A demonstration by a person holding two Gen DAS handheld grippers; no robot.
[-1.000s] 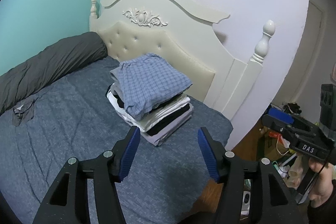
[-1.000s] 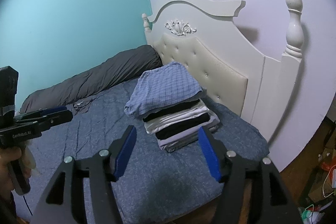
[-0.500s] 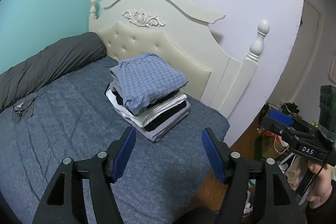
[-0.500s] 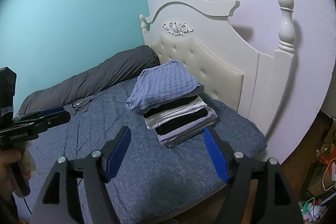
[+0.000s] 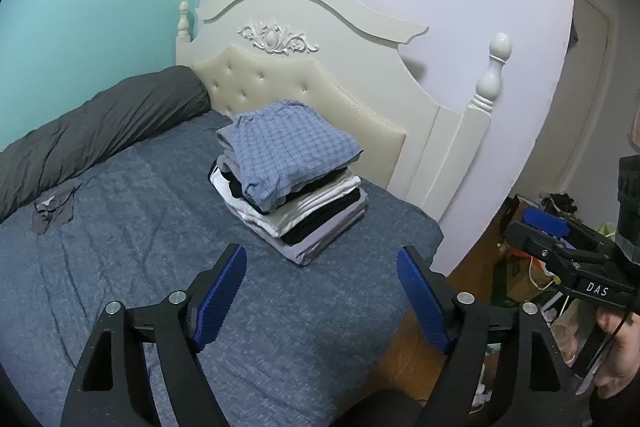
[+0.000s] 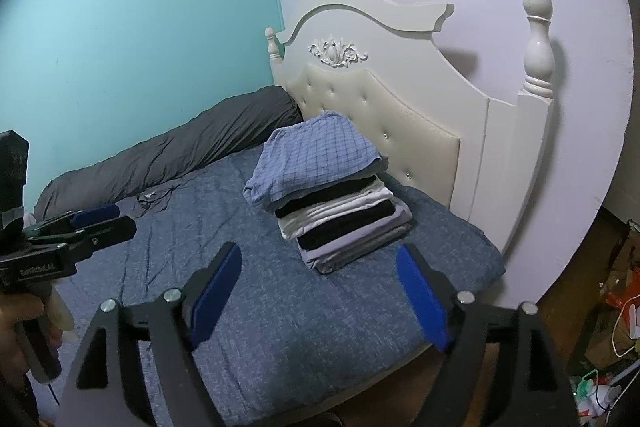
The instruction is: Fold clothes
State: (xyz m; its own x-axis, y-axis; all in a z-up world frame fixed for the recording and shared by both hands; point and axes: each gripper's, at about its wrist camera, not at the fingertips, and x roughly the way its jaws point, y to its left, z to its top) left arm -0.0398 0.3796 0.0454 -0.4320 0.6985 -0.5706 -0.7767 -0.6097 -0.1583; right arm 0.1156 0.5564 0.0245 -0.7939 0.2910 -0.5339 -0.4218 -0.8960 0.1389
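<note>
Just now both tools, left (image 5: 320,291) and right (image 6: 320,291), have been spreading wide, gripping nothing.

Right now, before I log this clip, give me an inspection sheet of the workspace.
Surface: bed with blue quilt, wrinkled.
Job's things: stack of folded clothes near the headboard, checked blue garment on top; small grey garment lies unfolded beside the dark rolled duvet.
Clutter: bags and oddments on the floor right of the bed.
Grippers: left gripper and right gripper open, jaws just widened, nothing between them.
Cables: white cord on the floor.
Surroundings: teal and pale walls.
</note>
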